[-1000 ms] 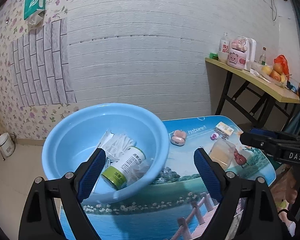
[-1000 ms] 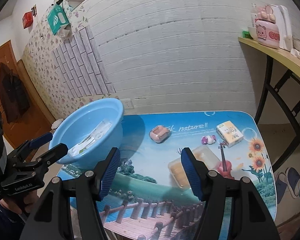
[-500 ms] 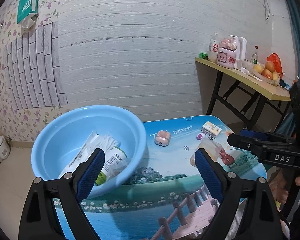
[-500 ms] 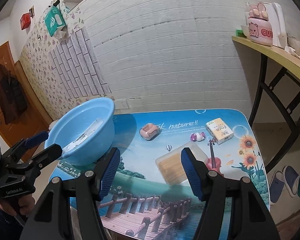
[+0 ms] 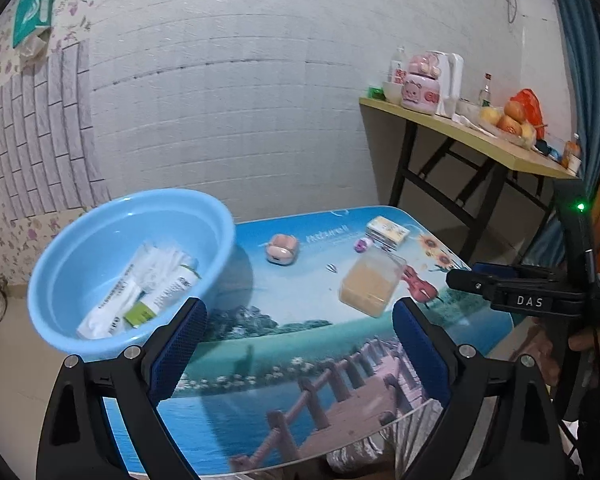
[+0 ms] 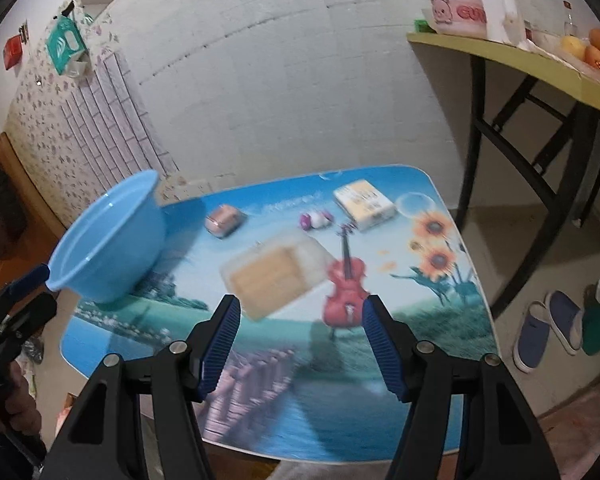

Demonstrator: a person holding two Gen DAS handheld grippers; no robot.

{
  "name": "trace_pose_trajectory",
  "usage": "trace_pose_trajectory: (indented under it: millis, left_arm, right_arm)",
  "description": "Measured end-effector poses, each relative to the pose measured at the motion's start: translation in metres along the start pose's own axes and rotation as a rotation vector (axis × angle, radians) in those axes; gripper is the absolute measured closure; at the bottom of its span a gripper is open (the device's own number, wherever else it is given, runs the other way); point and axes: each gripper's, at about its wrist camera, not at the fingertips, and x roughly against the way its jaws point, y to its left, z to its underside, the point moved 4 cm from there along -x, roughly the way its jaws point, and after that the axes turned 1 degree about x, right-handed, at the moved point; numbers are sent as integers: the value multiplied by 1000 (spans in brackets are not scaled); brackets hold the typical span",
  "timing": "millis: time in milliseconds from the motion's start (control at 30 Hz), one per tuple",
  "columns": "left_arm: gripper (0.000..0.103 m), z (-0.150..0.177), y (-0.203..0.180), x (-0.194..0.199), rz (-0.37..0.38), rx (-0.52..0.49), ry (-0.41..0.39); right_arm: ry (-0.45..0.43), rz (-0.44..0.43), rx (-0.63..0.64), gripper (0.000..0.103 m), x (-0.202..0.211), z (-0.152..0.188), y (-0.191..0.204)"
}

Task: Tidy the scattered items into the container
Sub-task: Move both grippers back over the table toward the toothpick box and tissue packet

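Blue basin [image 5: 112, 248] already holds packets, while a clear box [image 6: 274, 270] lies on the table [image 5: 284, 344]. My left gripper [image 5: 296, 344] is opening with nothing between its jaws; my right gripper [image 6: 300, 340] hangs apart, empty, above the box.

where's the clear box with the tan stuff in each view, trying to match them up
Left wrist: the clear box lies right of centre, on the table above the right finger.
Right wrist: the clear box lies at centre, blurred, just beyond the open fingers.
Shared landmark: the painted violin, immediately right of it.
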Motion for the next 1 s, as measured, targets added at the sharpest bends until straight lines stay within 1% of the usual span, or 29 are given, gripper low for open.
trace_pose_trajectory:
  millis: [33, 67, 100, 133, 200, 300, 600, 833, 1000]
  left_arm:
    - [5, 1, -3, -2, 5, -5, 5]
    - [5, 2, -7, -4, 11, -9, 10]
    - [4, 4, -10, -6, 20, -13, 17]
    - [4, 6, -14, -8, 28, -16, 24]
    - [3, 11, -22, -13, 44, -32, 42]
    - [3, 16, -31, -17, 58, -55, 58]
    - [3, 22, -40, -24, 96, -69, 75]
    - [3, 19, -41, -28, 103, -85, 76]
    - [3, 23, -44, -36, 104, -99, 97]
  right_arm:
    - [-1, -1, -1, 30, 0, 2, -1]
    - [-5, -1, -4, 20, 1, 3, -3]
    - [-11, -6, -7, 16, 2, 5, -3]
    - [-14, -13, -5, 15, 2, 5, -3]
    - [-14, -17, 7, 15, 3, 6, -3]
    - [-15, 6, 11, 15, 3, 5, -4]
    - [-24, 23, -19, 15, 7, 6, -18]
    - [-33, 32, -35, 15, 8, 4, -25]
    - [-44, 43, -5, 16, 8, 5, -24]
